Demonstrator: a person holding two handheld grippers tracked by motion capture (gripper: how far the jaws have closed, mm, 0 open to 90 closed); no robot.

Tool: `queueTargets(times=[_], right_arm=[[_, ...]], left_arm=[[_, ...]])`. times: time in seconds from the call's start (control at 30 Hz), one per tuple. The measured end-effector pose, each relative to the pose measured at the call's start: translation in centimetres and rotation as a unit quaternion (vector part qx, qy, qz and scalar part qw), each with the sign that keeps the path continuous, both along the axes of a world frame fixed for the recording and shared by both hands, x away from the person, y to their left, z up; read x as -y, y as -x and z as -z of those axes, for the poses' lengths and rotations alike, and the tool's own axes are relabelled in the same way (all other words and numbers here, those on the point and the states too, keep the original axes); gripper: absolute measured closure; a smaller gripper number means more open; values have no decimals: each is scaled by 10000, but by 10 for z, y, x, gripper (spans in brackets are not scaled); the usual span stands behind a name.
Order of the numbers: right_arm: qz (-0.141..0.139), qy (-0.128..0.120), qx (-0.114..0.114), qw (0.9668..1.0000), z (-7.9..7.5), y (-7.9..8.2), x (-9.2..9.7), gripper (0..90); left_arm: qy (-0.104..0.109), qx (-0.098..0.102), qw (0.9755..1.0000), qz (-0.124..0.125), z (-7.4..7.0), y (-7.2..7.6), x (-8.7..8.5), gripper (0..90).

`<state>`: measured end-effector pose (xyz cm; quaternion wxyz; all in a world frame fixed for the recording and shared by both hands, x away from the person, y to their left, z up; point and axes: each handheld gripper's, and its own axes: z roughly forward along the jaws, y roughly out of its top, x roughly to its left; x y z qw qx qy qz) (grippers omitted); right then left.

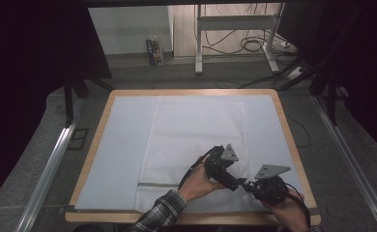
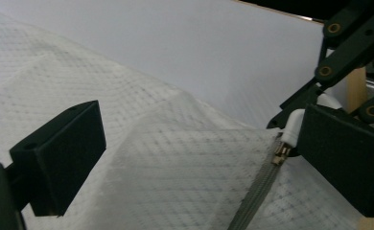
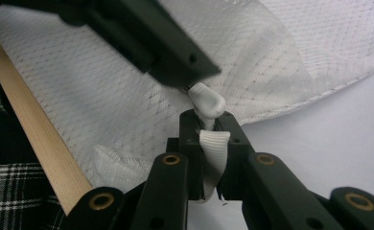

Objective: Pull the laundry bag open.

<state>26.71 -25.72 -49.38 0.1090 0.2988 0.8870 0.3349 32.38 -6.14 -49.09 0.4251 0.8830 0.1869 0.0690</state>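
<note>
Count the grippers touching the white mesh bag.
2. The right gripper is shut on the zipper pull tab near the table's front right. The left gripper, open, sits over the mesh bag beside it.

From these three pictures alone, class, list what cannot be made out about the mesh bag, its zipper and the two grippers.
- The zipper: the left gripper view's bottom edge cuts it off.
- The zipper slider: in the right gripper view, the left gripper covers it above the white pull tab.
- The right gripper: in the high view, too small to tell what it pinches.
- The mesh bag: any contents cannot be told.
</note>
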Motion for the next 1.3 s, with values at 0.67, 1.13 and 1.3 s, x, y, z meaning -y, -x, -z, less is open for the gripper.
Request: queueTargets(times=[0.67, 1.13, 1.3], right_arm=[[6, 2, 25, 10000, 0, 0, 0, 819], [-72, 233, 269, 9993, 2, 0, 0, 817], [-127, 280, 416, 9987, 1, 1, 0, 816]], left_arm=[[-404, 247, 9985, -289, -3, -2, -1, 60], [134, -632, 9970, 422, -4, 0, -33, 436], [55, -862, 9942, 647, 5, 0, -30, 594]])
